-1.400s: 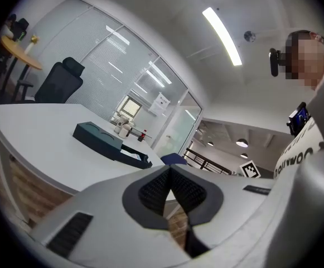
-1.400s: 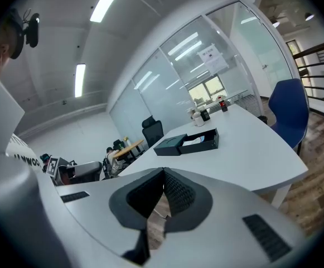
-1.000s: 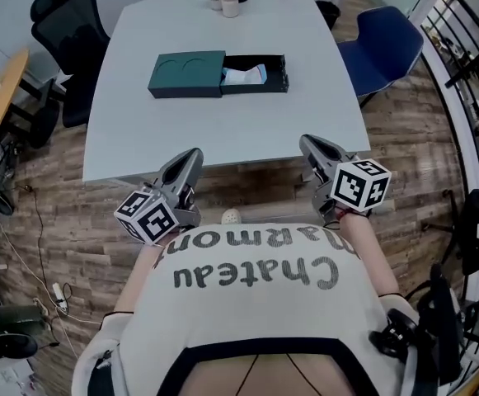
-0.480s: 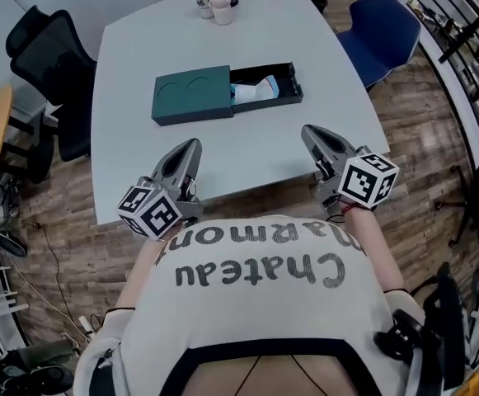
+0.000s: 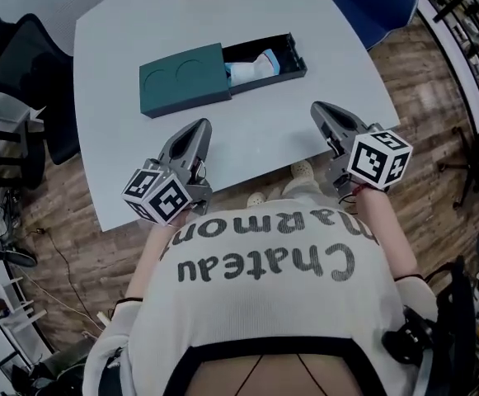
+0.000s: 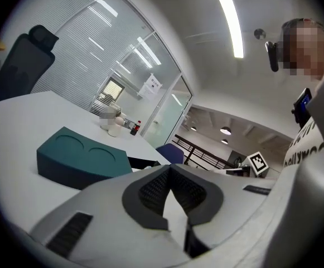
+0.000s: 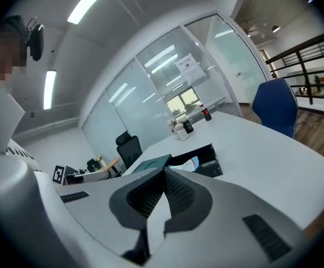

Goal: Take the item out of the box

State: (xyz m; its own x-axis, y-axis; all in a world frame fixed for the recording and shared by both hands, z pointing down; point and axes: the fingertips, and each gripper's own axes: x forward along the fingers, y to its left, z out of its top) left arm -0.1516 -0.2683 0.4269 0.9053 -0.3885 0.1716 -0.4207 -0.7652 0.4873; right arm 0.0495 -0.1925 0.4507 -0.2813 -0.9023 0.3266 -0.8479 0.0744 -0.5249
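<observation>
Wood-plank flooring (image 5: 420, 89) shows round the pale grey bench (image 5: 255, 130), where the flat dark teal box (image 5: 183, 81) lies with its black inner tray (image 5: 298, 56) slid out to the right. The white-and-light-blue packet (image 5: 251, 66) sits in that tray. The left gripper (image 5: 198, 130) and right gripper (image 5: 321, 110) hover over the near edge, well short of the box, each with jaws pressed together and empty. I'd say the right gripper should spread its jaws before reaching in, while the left one steadies the teal cover.
</observation>
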